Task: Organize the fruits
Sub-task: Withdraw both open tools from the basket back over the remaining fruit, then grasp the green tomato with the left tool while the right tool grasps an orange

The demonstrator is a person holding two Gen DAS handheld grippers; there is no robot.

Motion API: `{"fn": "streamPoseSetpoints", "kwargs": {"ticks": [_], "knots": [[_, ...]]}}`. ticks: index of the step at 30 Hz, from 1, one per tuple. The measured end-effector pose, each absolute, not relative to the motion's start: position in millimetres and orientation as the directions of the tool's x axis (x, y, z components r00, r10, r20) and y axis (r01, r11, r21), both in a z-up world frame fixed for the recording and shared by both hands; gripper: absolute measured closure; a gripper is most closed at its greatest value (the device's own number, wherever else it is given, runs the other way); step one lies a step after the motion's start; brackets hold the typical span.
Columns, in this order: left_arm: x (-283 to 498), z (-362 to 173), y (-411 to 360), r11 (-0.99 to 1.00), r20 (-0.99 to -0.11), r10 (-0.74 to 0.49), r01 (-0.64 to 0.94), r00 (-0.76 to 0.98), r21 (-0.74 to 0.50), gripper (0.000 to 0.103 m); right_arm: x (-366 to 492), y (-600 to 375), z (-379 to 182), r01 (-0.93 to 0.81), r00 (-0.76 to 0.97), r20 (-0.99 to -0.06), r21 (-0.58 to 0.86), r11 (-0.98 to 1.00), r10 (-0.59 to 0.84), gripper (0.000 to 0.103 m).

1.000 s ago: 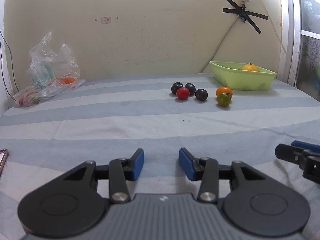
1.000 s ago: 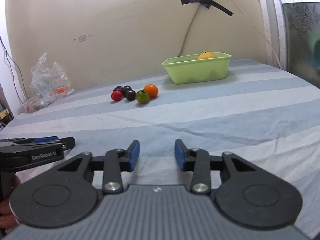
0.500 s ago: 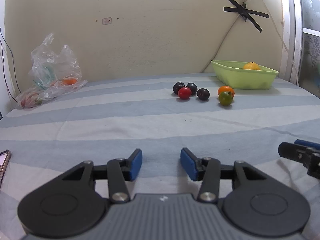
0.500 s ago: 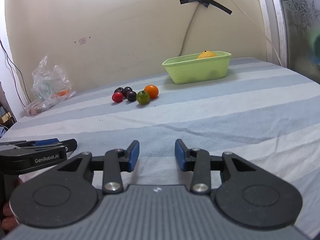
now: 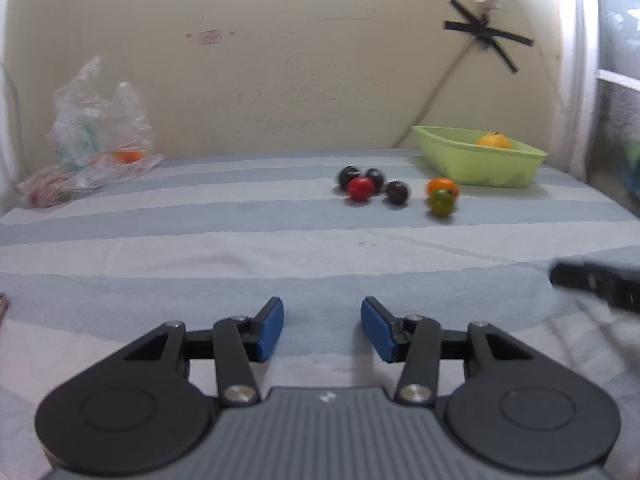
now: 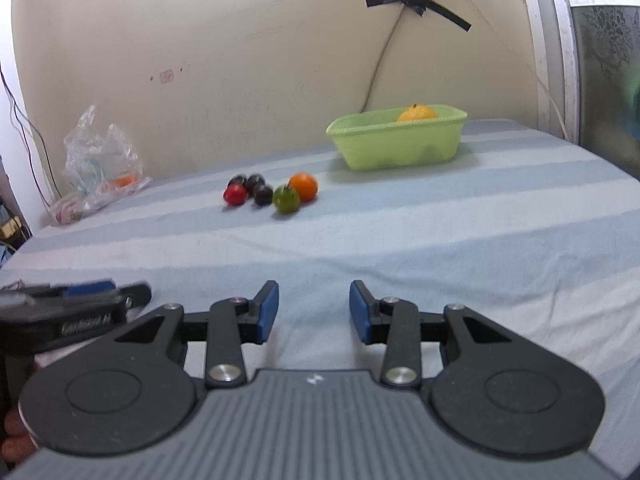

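Note:
Several small fruits lie in a cluster on the striped cloth: a red one (image 5: 360, 188) (image 6: 235, 194), dark purple ones (image 5: 397, 192) (image 6: 263, 194), a green one (image 5: 441, 202) (image 6: 286, 199) and an orange one (image 5: 442, 186) (image 6: 303, 186). A light green tub (image 5: 478, 162) (image 6: 396, 145) behind them to the right holds an orange fruit (image 5: 493, 140) (image 6: 417, 113). My left gripper (image 5: 322, 327) is open and empty, well short of the fruits. My right gripper (image 6: 313, 312) is open and empty too, beside the left.
A clear plastic bag (image 5: 90, 136) (image 6: 100, 162) with more items lies at the far left against the wall. The wall closes the back. A window frame (image 6: 560, 48) stands at the right. Each gripper shows at the other view's edge.
Both grippers have risen slightly and edged forward; the views are a little blurred from motion. The fruits and tub have not moved. Jaws stay open.

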State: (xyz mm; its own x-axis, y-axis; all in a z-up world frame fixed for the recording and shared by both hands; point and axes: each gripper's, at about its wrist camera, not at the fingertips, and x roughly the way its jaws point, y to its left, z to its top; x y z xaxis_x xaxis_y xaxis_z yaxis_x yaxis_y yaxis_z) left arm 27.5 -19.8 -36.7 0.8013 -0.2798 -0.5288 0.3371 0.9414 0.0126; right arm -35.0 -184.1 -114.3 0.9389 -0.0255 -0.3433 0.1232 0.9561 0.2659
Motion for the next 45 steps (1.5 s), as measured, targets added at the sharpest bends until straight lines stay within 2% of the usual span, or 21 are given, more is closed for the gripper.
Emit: {"fn": "streamPoseSetpoints", "kwargs": {"ticks": [6, 15, 18, 22, 25, 26, 27, 32, 37, 45], "knots": [[44, -24, -58, 0.875, -0.472, -0.372, 0.471, 0.799, 0.109, 0.059, 2, -214, -85, 0.056, 0.947, -0.321, 0.265, 0.963, 0.034, 0.062], [108, -26, -134, 0.839, -0.528, -0.387, 0.526, 0.756, 0.138, 0.059, 91, -268, -68, -0.056, 0.901, -0.389, 0.341, 0.938, 0.195, 0.063], [117, -33, -148, 0.831, -0.562, -0.383, 0.539, 0.733, 0.136, 0.066, 112, -273, -76, -0.099, 0.866, -0.421, 0.383, 0.919, 0.269, 0.063], [119, -33, -151, 0.831, -0.560, -0.388, 0.541, 0.732, 0.131, 0.076, 126, -272, -85, -0.122, 0.846, -0.441, 0.391, 0.912, 0.301, 0.062], [121, -34, -145, 0.838, -0.563, -0.405, 0.538, 0.720, 0.085, 0.077, 135, -270, -92, -0.132, 0.822, -0.464, 0.409, 0.903, 0.330, 0.063], [120, -34, -143, 0.838, -0.565, -0.410, 0.540, 0.716, 0.076, 0.077, 136, -270, -94, -0.137, 0.819, -0.462, 0.417, 0.899, 0.340, 0.064], [117, -34, -140, 0.838, -0.564, -0.411, 0.541, 0.716, 0.077, 0.077, 137, -268, -94, -0.144, 0.817, -0.459, 0.422, 0.895, 0.348, 0.071], [87, -33, -112, 0.818, -0.573, -0.431, 0.570, 0.697, 0.078, 0.077, 123, -261, -88, -0.126, 0.821, -0.459, 0.432, 0.893, 0.338, 0.073], [47, -31, -68, 0.808, -0.576, -0.457, 0.587, 0.677, 0.048, 0.077, 71, -250, -88, -0.103, 0.849, -0.432, 0.428, 0.898, 0.303, 0.073], [-3, -30, -35, 0.762, -0.569, -0.517, 0.647, 0.639, 0.034, 0.077, -21, -195, -108, -0.082, 0.884, -0.410, 0.338, 0.937, 0.226, 0.073]]}}
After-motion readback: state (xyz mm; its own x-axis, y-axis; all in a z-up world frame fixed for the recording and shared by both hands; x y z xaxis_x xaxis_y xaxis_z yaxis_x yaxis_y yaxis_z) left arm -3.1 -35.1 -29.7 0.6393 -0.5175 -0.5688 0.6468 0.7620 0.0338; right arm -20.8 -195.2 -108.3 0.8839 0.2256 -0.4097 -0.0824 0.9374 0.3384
